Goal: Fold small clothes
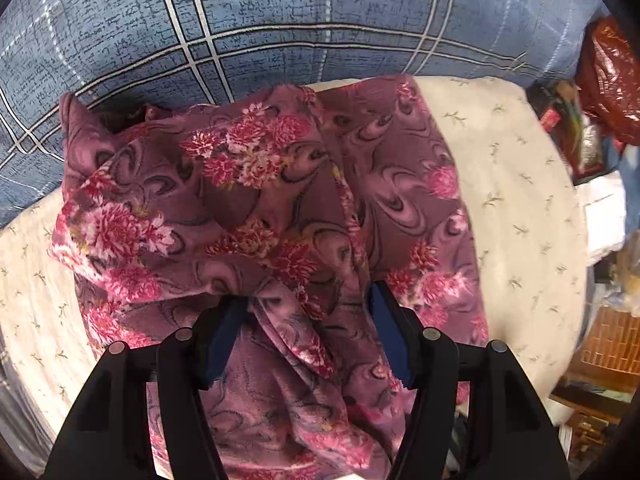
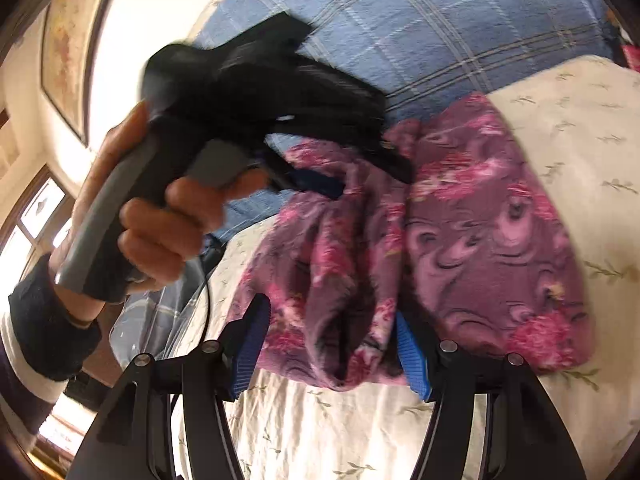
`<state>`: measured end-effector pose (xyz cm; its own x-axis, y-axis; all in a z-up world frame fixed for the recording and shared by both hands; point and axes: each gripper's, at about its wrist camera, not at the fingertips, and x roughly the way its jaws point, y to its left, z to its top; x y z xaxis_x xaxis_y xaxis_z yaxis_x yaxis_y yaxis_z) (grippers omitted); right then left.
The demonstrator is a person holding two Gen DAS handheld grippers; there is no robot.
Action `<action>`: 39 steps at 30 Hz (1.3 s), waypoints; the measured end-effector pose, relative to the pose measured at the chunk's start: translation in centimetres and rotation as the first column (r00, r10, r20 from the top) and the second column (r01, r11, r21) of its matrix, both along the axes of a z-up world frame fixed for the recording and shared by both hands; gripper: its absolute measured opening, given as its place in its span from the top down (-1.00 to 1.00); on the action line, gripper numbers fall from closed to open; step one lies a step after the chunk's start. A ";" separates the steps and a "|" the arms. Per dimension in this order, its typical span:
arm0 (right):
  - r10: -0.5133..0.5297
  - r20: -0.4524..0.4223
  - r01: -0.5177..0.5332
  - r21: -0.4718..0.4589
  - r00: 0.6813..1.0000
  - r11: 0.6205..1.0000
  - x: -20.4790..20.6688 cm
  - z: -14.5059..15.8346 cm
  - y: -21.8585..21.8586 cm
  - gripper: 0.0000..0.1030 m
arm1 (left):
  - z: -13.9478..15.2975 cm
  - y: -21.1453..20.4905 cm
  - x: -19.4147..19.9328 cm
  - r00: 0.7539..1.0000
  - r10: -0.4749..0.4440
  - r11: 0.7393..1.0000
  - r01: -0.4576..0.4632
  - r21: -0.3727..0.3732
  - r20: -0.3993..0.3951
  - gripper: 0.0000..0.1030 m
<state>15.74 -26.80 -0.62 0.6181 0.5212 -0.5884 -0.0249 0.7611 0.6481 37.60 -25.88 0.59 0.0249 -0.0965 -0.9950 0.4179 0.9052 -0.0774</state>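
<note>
Lying bunched on the cream sheet with small sprig print (image 1: 516, 184), the purple fleece garment with pink flower pattern (image 1: 256, 184) runs its long axis away from both cameras toward the blue plaid quilt (image 1: 280, 20) at the head of that sheet.

The left gripper (image 1: 308, 312) has its blue-padded jaws spread, with a raised ridge of the garment's near hem standing between them; the left pad touches that ridge, but the jaws do not look pressed onto it. In the right wrist view the same tool shows from the side, held in the person's left hand (image 2: 160, 216), its tips down on the far part of the garment beside the quilt.

The right gripper (image 2: 332, 344) is likewise spread, straddling a hanging fold at the garment's near edge, cloth between the pads but not visibly pinched. That view is blurred, so contact is uncertain.

Both tools sit at the garment; the right one is at the edge nearest the sheet's open part, so a fold would likely draw that edge toward the quilt. The loose creases between the two grips look the main hindrance. Red and dark clutter (image 1: 600, 92) lies beyond the sheet's right side, well apart.
</note>
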 end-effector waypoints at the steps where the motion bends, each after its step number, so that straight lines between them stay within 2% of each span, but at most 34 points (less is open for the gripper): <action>1: 0.019 0.003 -0.019 -0.014 1.000 1.000 0.1 0.0 0.5 -0.06 | -0.1 0.0 0.2 1.000 0.010 1.000 -0.010 0.003 0.000 -0.21; 2: 0.031 0.004 -0.031 -0.021 1.000 0.999 0.3 -0.1 0.8 0.19 | -0.2 0.0 0.3 1.000 0.028 1.000 -0.028 0.004 -0.001 -0.21; 3: 0.045 0.001 -0.045 -0.035 0.999 0.998 0.4 -0.2 1.2 0.58 | -0.2 0.0 0.3 0.999 0.040 0.999 -0.040 0.003 0.000 -0.19; 4: 0.051 -0.007 -0.051 -0.064 0.999 0.997 0.5 -0.3 1.6 0.73 | -0.2 -0.1 0.2 0.999 0.043 0.999 -0.043 0.007 0.006 -0.12; 6: 0.044 0.000 -0.044 -0.076 0.999 0.996 0.4 -0.3 1.7 0.78 | 0.1 0.1 -0.1 0.998 0.049 0.998 -0.050 0.028 0.044 0.50; 7: 0.032 0.011 -0.031 -0.065 0.999 0.997 0.3 -0.1 1.5 0.79 | 0.4 0.8 -0.2 0.997 0.059 0.998 -0.059 0.007 0.046 0.57; 8: 0.021 0.021 -0.020 -0.049 1.000 0.999 -0.1 0.1 1.3 0.80 | 0.8 1.4 -0.3 0.996 0.078 0.997 -0.077 -0.022 0.043 0.74; 11: -0.031 0.055 0.029 0.049 0.998 0.998 -0.5 1.2 -0.8 0.82 | 2.4 2.5 -0.7 0.991 0.123 0.988 -0.118 -0.096 0.050 0.76; 13: -0.060 0.077 0.053 0.094 0.995 0.994 -0.5 2.1 -2.2 0.83 | 4.0 2.0 -1.1 0.991 0.111 0.986 -0.101 -0.135 0.072 0.76; 16: -0.108 0.112 0.096 0.109 0.988 0.989 -1.0 3.4 -4.2 0.82 | 5.7 -0.3 -1.6 0.993 0.066 0.983 -0.049 -0.176 0.097 0.76; 18: -0.150 0.121 0.136 0.112 0.981 0.984 -1.8 3.8 -5.9 0.82 | 5.6 -2.4 -1.8 0.995 0.041 0.978 -0.022 -0.206 0.092 0.73; 20: -0.184 0.100 0.173 0.107 0.978 0.979 -2.4 3.3 -7.4 0.82 | 4.3 -3.8 -1.7 0.997 0.036 0.975 -0.020 -0.223 0.067 0.67; 22: -0.195 0.029 0.191 0.111 0.980 0.975 -2.7 1.4 -8.4 0.82 | 2.6 -4.4 -1.7 0.998 0.051 0.975 -0.041 -0.218 0.038 0.67; 23: -0.202 -0.034 0.204 0.096 0.979 0.974 -2.8 0.0 -8.7 0.81 | 2.1 -4.3 -1.2 0.998 0.068 0.971 -0.063 -0.231 0.013 0.67; 25: -0.155 -0.112 0.164 0.068 0.981 0.984 -2.6 -1.8 -8.5 0.75 | 2.2 -3.2 -0.9 0.994 0.105 0.942 -0.109 -0.316 -0.029 0.67; 26: -0.144 -0.119 0.152 0.061 0.982 0.987 -2.9 -1.7 -8.5 0.75 | 3.1 -1.8 -0.7 0.990 0.130 0.914 -0.138 -0.382 -0.047 0.66; 28: -0.131 -0.100 0.134 0.019 0.986 0.991 -3.1 -0.5 -8.6 0.64 | 5.5 1.7 -0.3 0.983 0.181 0.850 -0.177 -0.495 -0.039 0.45; 30: -0.168 -0.048 0.166 -0.039 0.985 0.985 -3.2 1.6 -9.8 0.47 | 8.2 6.7 -0.1 0.962 0.270 0.805 -0.212 -0.554 0.025 -0.20; 31: -0.190 -0.021 0.189 -0.045 0.982 0.981 -3.1 2.3 -10.1 0.44 | 9.0 8.8 -0.1 0.945 0.319 0.803 -0.230 -0.549 0.069 -0.29; 33: -0.243 0.041 0.244 -0.018 0.969 0.970 -2.1 4.1 -11.9 0.20 | 9.2 12.2 -0.4 0.913 0.374 0.838 -0.256 -0.483 0.165 -0.33; 34: -0.241 0.042 0.241 -0.006 0.970 0.970 -1.4 4.5 -12.2 0.16 | 8.7 13.3 -0.6 0.906 0.385 0.844 -0.268 -0.464 0.177 -0.33; 35: -0.228 0.038 0.229 -0.001 0.973 0.974 0.2 4.8 -12.4 0.12 | 8.0 14.1 -0.8 0.902 0.397 0.845 -0.287 -0.451 0.169 -0.33; 39: -0.161 -0.047 0.161 -0.007 0.986 0.987 8.2 3.7 -11.5 0.11 | 3.6 16.8 -1.1 0.910 0.413 0.822 -0.351 -0.449 0.044 -0.33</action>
<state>23.99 -38.30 3.13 0.6651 0.4151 -0.6207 0.1288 0.7550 0.6429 36.55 -9.09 4.23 0.2767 -0.4601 -0.8437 0.0796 0.8859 -0.4570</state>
